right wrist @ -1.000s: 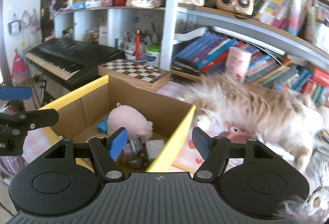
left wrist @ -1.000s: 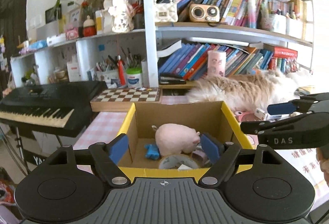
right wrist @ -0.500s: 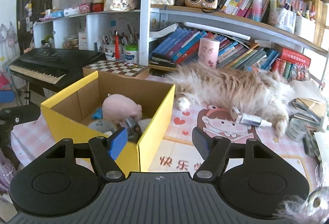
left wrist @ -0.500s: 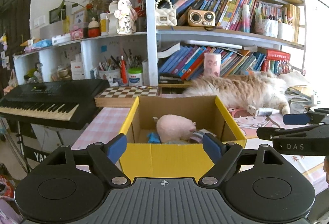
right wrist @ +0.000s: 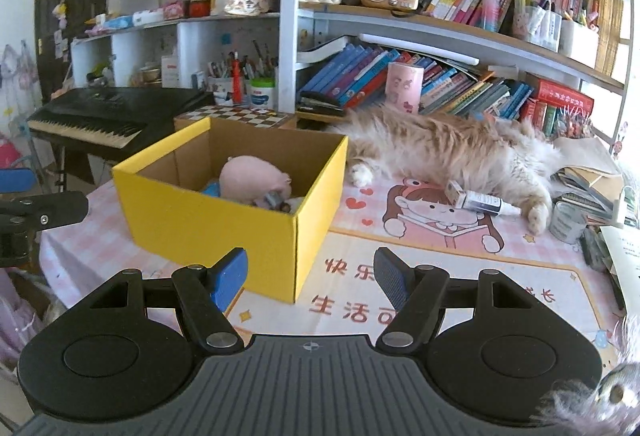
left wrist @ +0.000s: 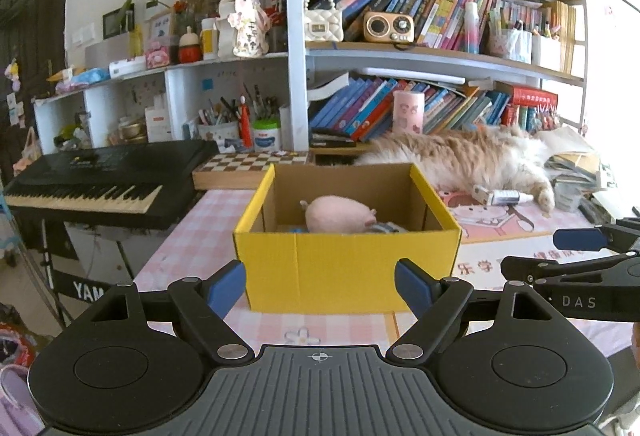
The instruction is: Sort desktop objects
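yellow cardboard box (left wrist: pixel 348 268), open-topped, centre of the left wrist view, standing on the desk (left wrist: pixel 188 236) with its pink checked cloth. contents: pink plush pig (left wrist: pixel 338 213) lying against the box's far side, a blue item (right wrist: pixel 211 189) beside it at left, small mixed objects near its snout, too small to tell apart. left hand-held gripper (left wrist: pixel 320 286): lower centre of its own view, jaws released and wide, nothing between them, short of the box's near wall. right hand-held gripper (right wrist: pixel 308 278): lower centre of its own view, jaws parted and empty, over the printed pink mat (right wrist: pixel 460 276) near the box's front right corner; it also shows at the right edge of the left view. long-haired cat (right wrist: pixel 448 151): lying along the back of the desk, right of the box. small spray bottle (right wrist: pixel 486 203): on its side on the mat, just beside the cat's paw. grey tin (right wrist: pixel 567 223): right edge of the right view, next to a stack of papers. chessboard (left wrist: pixel 250 165): behind the box. black keyboard (left wrist: pixel 100 175): left of the frame, off the desk. bookshelf (left wrist: pixel 440 51): upper half, crowded with books.
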A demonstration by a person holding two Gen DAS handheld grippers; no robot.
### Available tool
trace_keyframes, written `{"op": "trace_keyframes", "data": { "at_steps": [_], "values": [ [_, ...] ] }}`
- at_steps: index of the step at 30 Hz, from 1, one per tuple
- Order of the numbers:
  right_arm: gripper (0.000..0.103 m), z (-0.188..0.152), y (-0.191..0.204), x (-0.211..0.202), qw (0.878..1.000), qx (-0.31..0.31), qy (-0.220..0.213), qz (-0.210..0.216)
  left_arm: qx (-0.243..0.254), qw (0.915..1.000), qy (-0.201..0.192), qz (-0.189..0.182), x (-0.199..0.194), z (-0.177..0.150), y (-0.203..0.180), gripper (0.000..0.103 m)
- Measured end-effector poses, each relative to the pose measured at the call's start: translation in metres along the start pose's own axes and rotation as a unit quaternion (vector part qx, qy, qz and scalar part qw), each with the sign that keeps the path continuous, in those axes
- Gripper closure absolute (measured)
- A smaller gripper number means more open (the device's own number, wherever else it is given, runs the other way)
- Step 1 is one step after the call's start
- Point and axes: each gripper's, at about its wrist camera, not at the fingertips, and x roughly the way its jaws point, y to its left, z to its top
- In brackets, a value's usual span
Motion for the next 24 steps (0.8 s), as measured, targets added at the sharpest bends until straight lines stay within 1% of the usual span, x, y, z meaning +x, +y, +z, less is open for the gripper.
{"op": "trace_keyframes", "data": {
  "at_steps": [8,15,19,24],
  "values": [
    [0.036,-0.018,0.011,-0.019,1.000,0.011,0.006,0.003,-0.002,1.0000,0.009,0.002,-0.016,-0.016,-0.002,0.019],
    [0.036,-0.035,0.014,-0.030,1.000,0.013,0.022,-0.001,-0.011,0.9997,0.023,0.003,-0.026,-0.032,-0.003,0.019],
    [0.036,-0.044,0.016,-0.036,0.999,0.014,0.030,-0.003,-0.012,0.9992,0.037,-0.002,-0.029,-0.041,-0.007,0.019],
    [0.036,-0.053,0.019,-0.042,0.999,0.018,0.038,-0.005,-0.011,0.9990,0.043,-0.007,-0.033,-0.047,-0.011,0.019]
  ]
}}
